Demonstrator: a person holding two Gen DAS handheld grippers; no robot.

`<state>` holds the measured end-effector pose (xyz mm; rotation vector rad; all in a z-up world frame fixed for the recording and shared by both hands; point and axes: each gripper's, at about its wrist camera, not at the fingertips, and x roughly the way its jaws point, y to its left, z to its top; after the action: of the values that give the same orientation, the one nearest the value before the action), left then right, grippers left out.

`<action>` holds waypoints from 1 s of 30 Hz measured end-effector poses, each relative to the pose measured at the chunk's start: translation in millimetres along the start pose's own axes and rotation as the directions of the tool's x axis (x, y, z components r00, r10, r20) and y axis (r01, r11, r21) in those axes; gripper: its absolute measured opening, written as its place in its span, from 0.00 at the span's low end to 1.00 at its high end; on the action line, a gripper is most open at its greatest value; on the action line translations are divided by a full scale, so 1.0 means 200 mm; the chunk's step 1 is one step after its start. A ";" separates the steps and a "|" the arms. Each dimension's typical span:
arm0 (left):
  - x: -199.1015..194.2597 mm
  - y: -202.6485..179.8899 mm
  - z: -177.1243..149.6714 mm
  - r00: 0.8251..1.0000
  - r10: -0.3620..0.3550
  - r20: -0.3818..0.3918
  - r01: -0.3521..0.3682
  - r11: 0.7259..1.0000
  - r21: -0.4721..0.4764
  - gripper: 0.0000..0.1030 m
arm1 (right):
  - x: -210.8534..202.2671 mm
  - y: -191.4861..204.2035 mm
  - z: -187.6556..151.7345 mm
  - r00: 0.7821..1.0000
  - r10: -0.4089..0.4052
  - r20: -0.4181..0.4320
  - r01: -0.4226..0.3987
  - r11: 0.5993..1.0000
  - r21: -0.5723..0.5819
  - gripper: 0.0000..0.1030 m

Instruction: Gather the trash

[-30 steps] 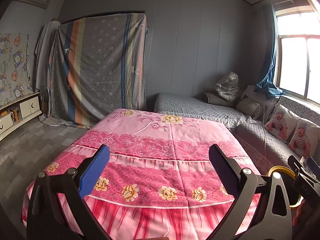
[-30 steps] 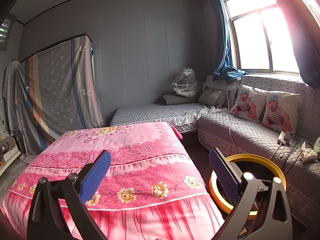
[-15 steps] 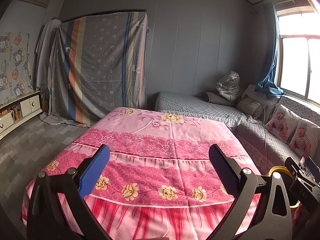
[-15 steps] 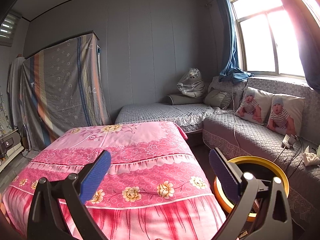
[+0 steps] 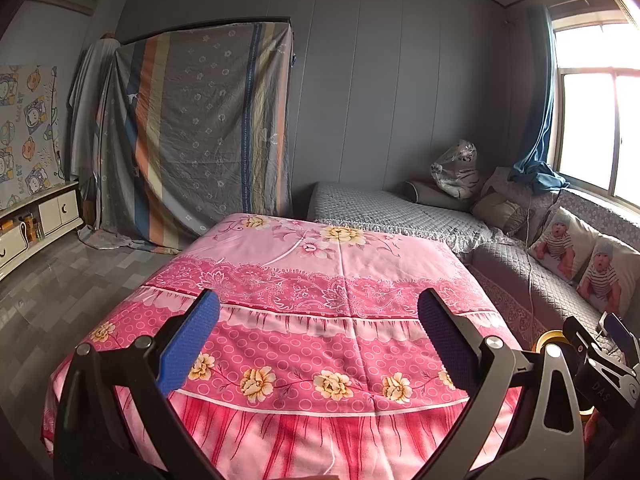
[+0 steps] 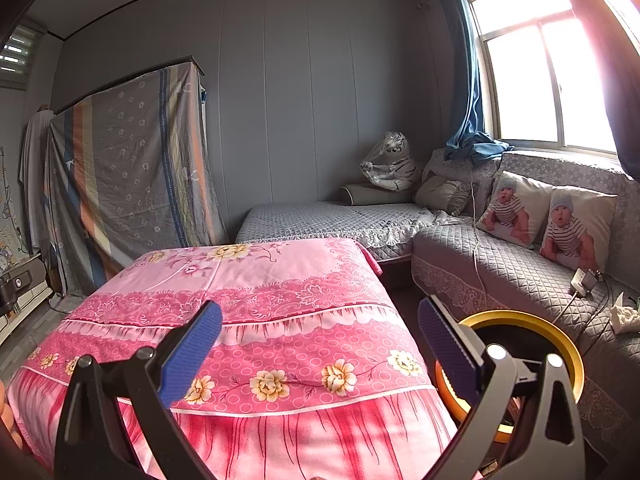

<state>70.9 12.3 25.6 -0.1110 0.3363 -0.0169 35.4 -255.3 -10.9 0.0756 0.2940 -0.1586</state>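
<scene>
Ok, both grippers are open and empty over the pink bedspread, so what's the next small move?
Probably swing the right gripper right toward the crumpled white tissue on the grey quilted sofa. It looks like the only trash in view, the pink floral bedspread shows nothing to pick up, and the yellow-rimmed round bin sits close by for dropping it in.

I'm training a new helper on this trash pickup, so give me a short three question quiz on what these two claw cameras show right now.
1. True or false: the left claw is shut on a tissue.
2. The yellow-rimmed bin stands between the pink bed and what? A) grey sofa B) covered wardrobe C) window
3. Fill in: the crumpled white tissue lies on the ____.

Key: 1 false, both claws open and empty; 2 A; 3 sofa.
</scene>
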 end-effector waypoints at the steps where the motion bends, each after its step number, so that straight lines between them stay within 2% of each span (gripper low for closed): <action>1: 0.00 0.00 0.01 1.000 0.000 -0.001 0.000 1.000 0.000 0.92 | 0.00 0.00 0.00 1.000 0.000 0.000 0.000 1.000 0.000 0.92; 30: 0.03 -0.01 -0.02 1.000 -0.010 -0.015 0.010 1.000 0.003 0.92 | 0.03 0.01 -0.03 1.000 -0.004 -0.022 0.004 1.000 0.012 0.92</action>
<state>76.0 8.8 20.6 -0.1095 0.3510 -0.0286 39.5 -254.5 -19.1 0.0883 0.3150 -0.1634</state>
